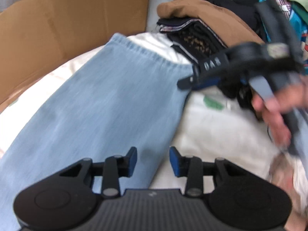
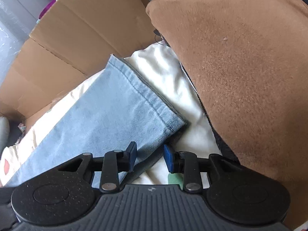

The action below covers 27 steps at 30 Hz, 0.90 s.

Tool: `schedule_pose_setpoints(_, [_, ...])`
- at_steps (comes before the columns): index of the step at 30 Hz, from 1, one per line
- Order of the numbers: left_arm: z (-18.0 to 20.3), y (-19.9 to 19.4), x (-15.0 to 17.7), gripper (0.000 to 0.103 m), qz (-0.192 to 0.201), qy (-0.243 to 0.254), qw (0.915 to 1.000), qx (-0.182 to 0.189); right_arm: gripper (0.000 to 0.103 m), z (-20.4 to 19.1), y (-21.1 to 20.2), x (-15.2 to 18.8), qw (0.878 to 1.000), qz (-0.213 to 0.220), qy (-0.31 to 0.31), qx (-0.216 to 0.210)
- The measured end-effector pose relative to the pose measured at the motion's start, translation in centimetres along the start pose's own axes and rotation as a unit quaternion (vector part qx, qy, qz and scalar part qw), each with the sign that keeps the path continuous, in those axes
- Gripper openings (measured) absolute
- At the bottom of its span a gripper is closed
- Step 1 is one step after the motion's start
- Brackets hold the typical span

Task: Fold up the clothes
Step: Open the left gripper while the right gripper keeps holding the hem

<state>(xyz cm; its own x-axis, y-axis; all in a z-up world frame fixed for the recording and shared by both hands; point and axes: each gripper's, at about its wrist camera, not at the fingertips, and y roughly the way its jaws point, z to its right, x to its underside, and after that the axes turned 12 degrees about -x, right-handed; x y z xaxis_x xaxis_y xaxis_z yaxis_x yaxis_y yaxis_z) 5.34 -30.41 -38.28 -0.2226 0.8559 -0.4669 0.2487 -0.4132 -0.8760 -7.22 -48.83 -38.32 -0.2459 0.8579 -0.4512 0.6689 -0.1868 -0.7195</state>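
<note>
we saw the jeans [image 1: 107,104] lying flat on a white sheet [image 1: 221,127], their hem end toward a cardboard box [image 1: 67,25]. our left tongs [image 1: 153,161] hung spread above the denim, pinching nothing. our right tongs [image 2: 148,157] were spread too, over the leg's corner [image 2: 173,123] near the hem, nothing between the pads. a brown garment [image 2: 240,67] lay just beside the jeans, atop a pile of dark folded clothes [image 1: 192,34].

right tool [image 1: 184,83] blurred, jeans [image 1: 92,115] cropped
</note>
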Motion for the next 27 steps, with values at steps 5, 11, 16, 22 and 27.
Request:
schedule_pose_setpoints(5, [-2.4, -3.2, 3.8, 0.051, -0.016, -0.035, 0.9988, -0.031, 0.037, -0.2, 0.8, 0.1, 1.0, 0.013, -0.003, 0.013])
schedule_pose_setpoints(11, [-4.5, -5.4, 8.0, 0.062, -0.015, -0.087, 0.9933, -0.075, 0.005, -0.3, 0.3, 0.0, 0.999, 0.027, -0.031, 0.018])
schedule_pose_setpoints(16, [-5.1, -5.1, 9.9, 0.063, -0.01, -0.123, 0.9874, -0.099, 0.003, -0.9, -0.8, -0.7, 0.997, 0.044, -0.06, 0.013])
schedule_pose_setpoints(22, [-4.7, -4.2, 11.3, 0.076, 0.006, -0.128, 0.9841, -0.123, 0.003, -1.2, 0.5, -0.9, 0.996, 0.025, -0.084, 0.031])
schedule_pose_setpoints(27, [-3.7, -3.3, 11.9, 0.076, 0.016, -0.089, 0.9833, -0.158, 0.004, -1.2, 0.8, -1.0, 0.994, 0.012, -0.097, 0.039])
